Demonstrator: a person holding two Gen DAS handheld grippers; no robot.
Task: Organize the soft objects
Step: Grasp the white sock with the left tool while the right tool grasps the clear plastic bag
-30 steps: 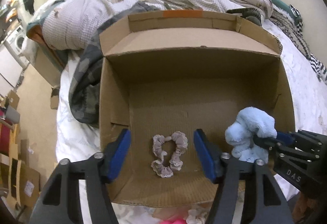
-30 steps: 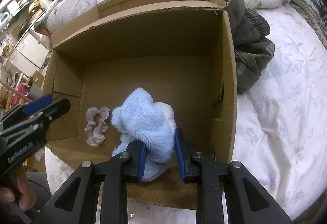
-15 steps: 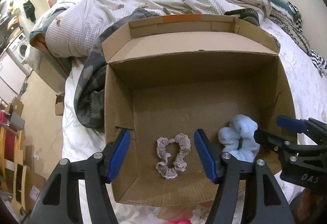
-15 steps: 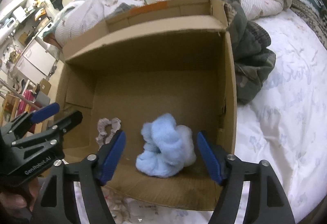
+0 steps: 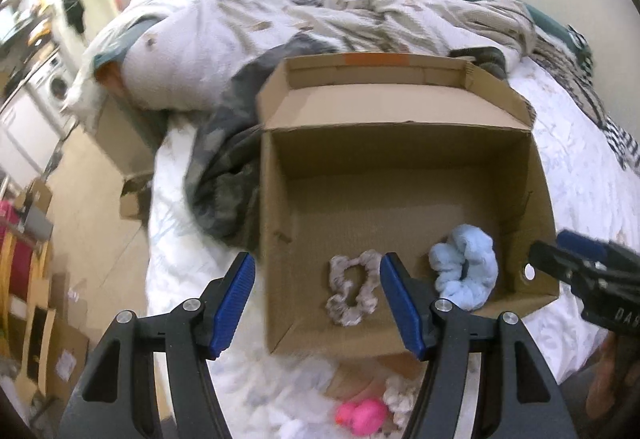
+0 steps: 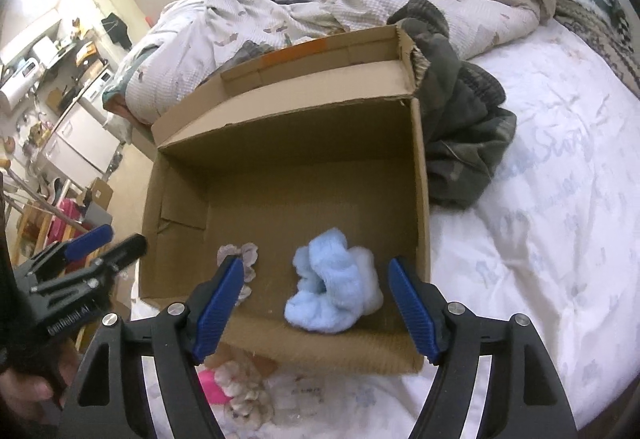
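Cardboard box [image 5: 400,199] sits open-topped on the bed [image 6: 540,239], serving as the collection container for the soft items. Two of them lie on its floor near the front wall: a blue fluffy scrunchie [image 6: 334,287] toward the front right corner and a beige scrunchie [image 5: 352,293] just to its left, apart from it. Grouping them at the front edge leaves the rear of the box free, probably for further items.

Left claw [image 5: 318,305] hangs over the front left part of the box, its jaws spread wide and holding nothing; the beige scrunchie shows between its fingers but below them, not gripped. Right claw [image 6: 318,305] hovers at the front wall of the box, jaws equally wide and empty, with the blue fluffy scrunchie lying loose between and beyond its fingertips. Judging by this, both items count as deposited.

Remaining work lies outside the box. A pink soft item [image 5: 360,415] and a pale scrunchie [image 6: 244,391] rest on the bed just in front of the front wall, partly blurred. Reaching them calls for drawing a claw back over that wall, which stands in the way.

Around the box: a rumpled quilt [image 5: 280,23] at the head of the bed and a dark garment [image 6: 460,127] touching the box's right wall. Neither blocks the opening.
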